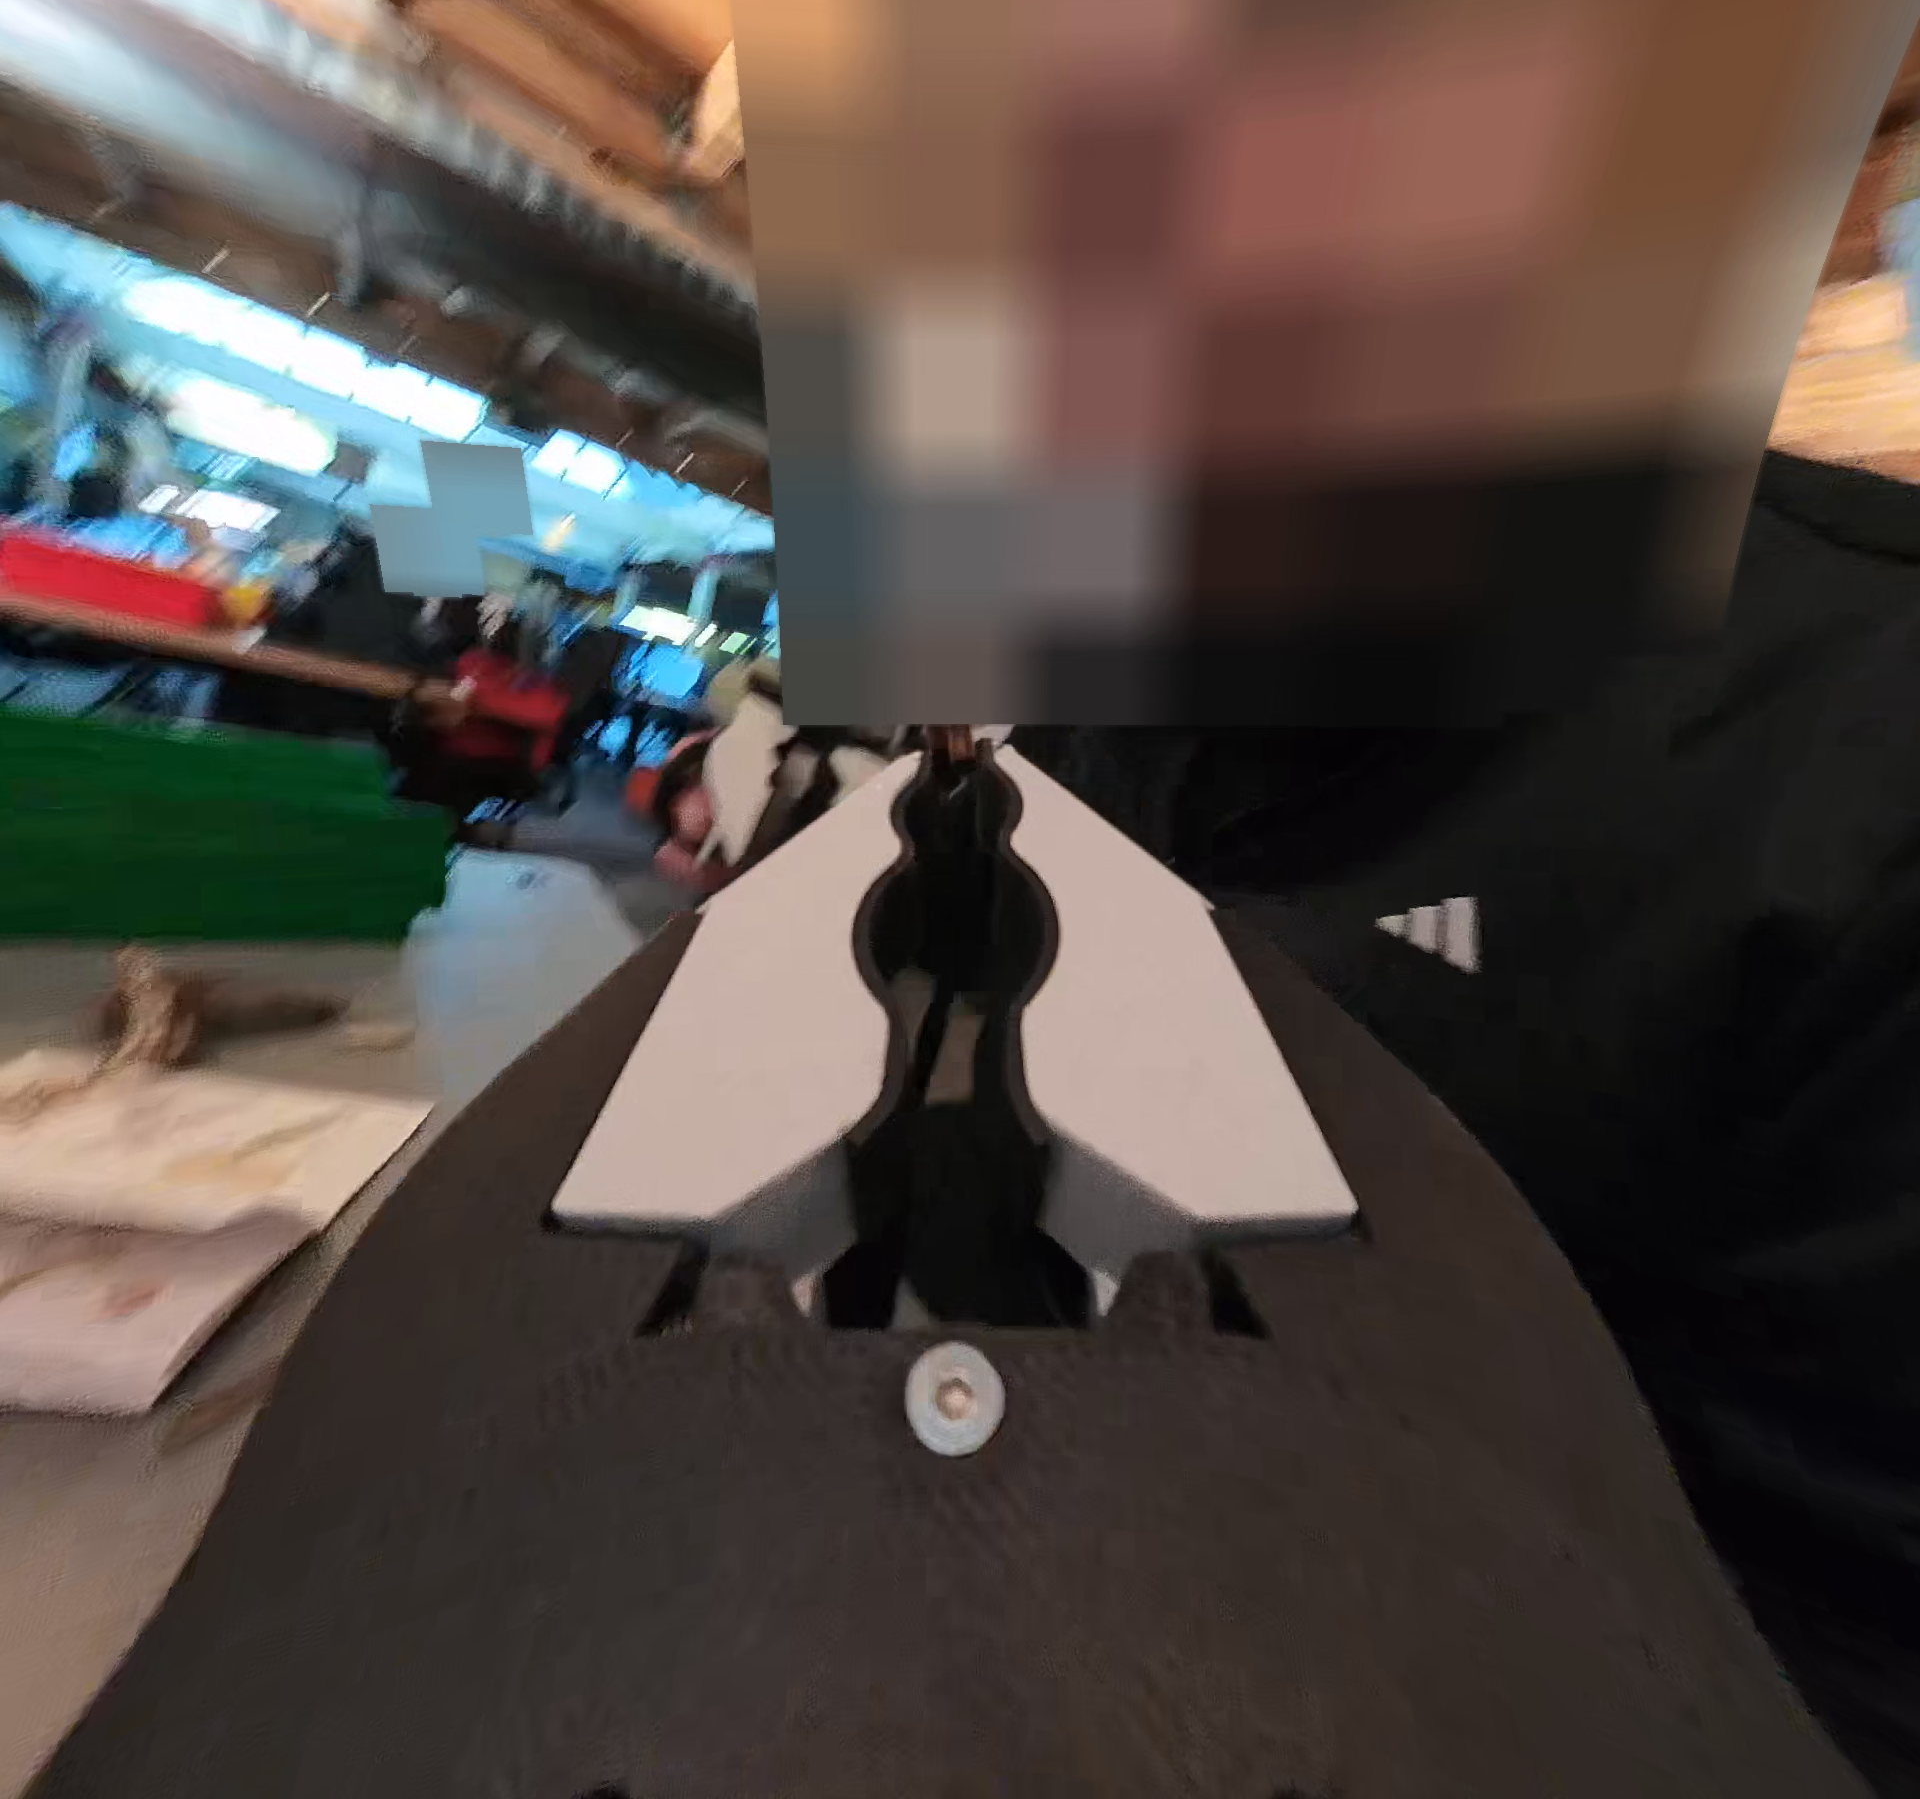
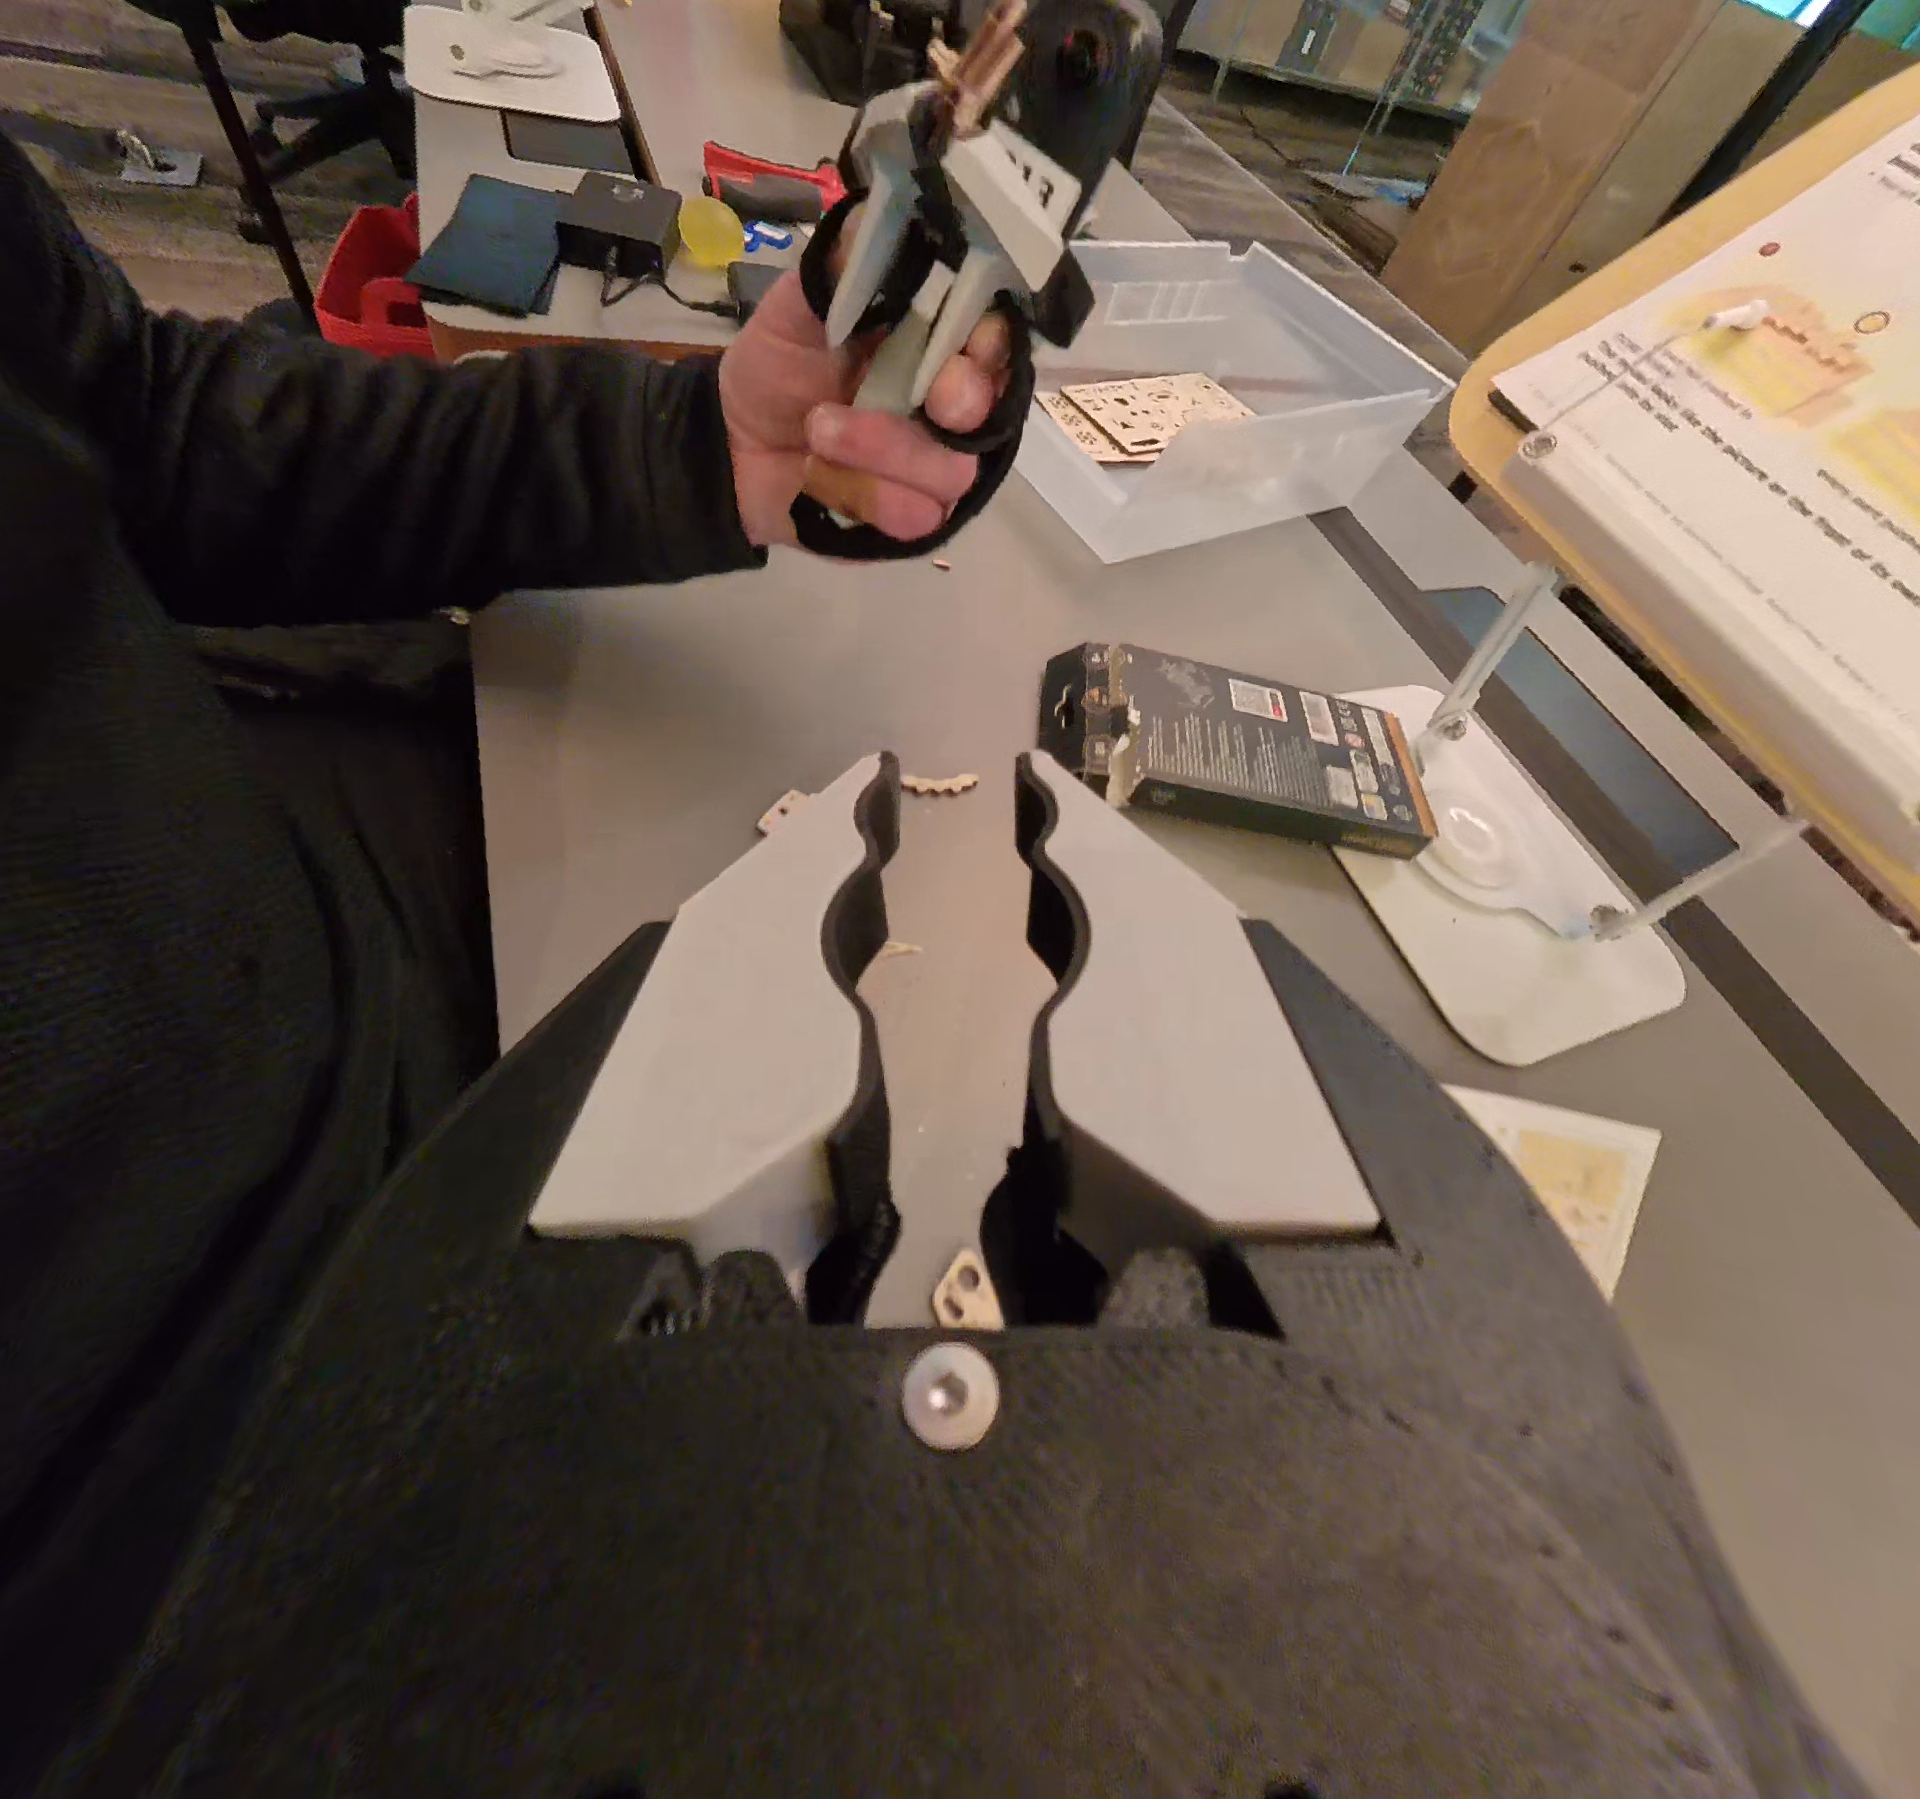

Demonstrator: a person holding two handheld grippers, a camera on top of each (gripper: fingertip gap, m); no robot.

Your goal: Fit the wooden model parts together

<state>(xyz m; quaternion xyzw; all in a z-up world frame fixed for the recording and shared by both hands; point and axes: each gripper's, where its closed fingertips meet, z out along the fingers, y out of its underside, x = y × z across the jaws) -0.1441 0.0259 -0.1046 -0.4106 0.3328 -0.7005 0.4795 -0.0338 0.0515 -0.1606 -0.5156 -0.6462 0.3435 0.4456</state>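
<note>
My left gripper (image 1: 951, 762) is shut on a small wooden piece (image 1: 952, 743) that barely shows at its tips. In the right wrist view a hand holds this left gripper (image 2: 940, 113) raised above the grey table (image 2: 665, 762), tips up, with the wooden piece (image 2: 982, 56) sticking out of them. My right gripper (image 2: 956, 773) is open and empty, low over the table. Small loose wooden parts lie on the table: one (image 2: 938, 783) just beyond the right fingertips, one (image 2: 781, 807) to their left, one (image 2: 966, 1292) between the finger bases.
A clear plastic tray (image 2: 1299, 492) with wooden part sheets (image 2: 1143, 414) stands behind. A black box (image 2: 1236, 752) lies to the right, next to a white stand (image 2: 1507, 939) that carries an instruction sheet (image 2: 1714, 461). A black sleeve (image 2: 364, 461) crosses the left. One gripper's finger ends stand about 12 cm off the other's.
</note>
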